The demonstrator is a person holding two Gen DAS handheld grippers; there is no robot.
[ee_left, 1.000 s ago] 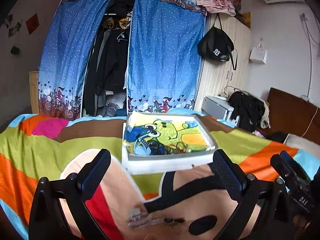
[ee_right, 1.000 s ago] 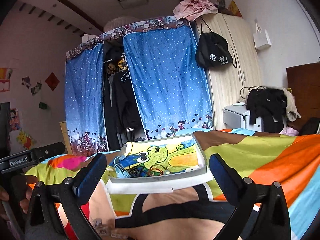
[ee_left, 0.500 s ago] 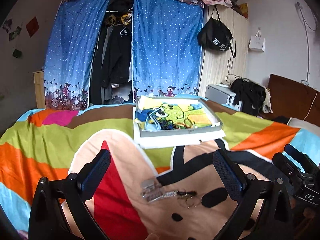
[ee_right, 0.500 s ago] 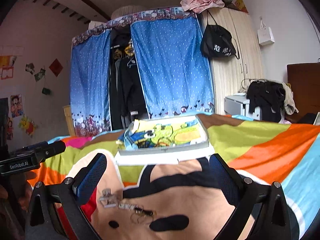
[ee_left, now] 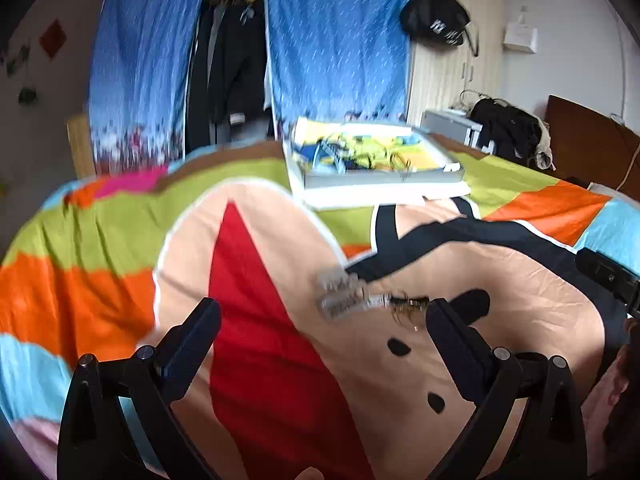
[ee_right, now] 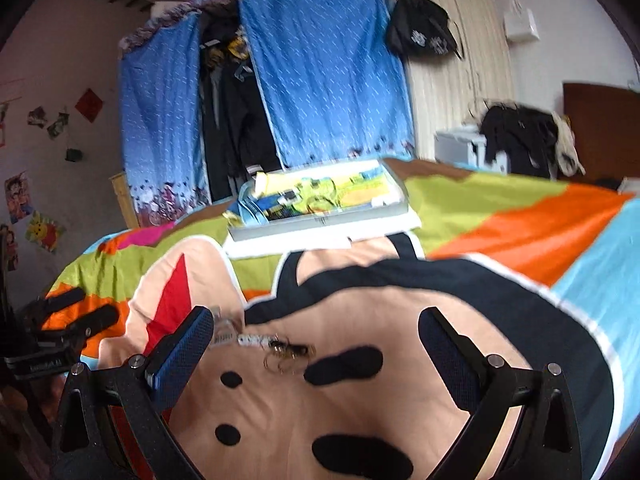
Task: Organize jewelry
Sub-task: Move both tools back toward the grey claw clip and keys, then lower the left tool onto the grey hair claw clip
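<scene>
From the left wrist: the left gripper (ee_left: 322, 322) hangs over the colourful bedspread (ee_left: 100, 240), jaws spread wide with nothing between them. The jewelry pile (ee_left: 372, 302), a blurred cluster of clear packets and dark rings, lies on the peach patch just ahead of the fingertips, nearer the right finger (ee_left: 448, 328) than the left, and apart from both. Further back on the bed sits the shallow white tray (ee_left: 384, 178) with a cartoon-print lining and more tangled pieces inside.

Over to the right wrist: the right gripper (ee_right: 316, 330) is also gaping wide and empty-handed. Here the jewelry pile (ee_right: 268, 346) sits between the two fingers' lines but hard over by the left finger (ee_right: 188, 340), the clear packets almost at its tip. The white tray (ee_right: 320, 224) rests well beyond. The left gripper (ee_right: 72, 320) pokes in at the left edge.
</scene>
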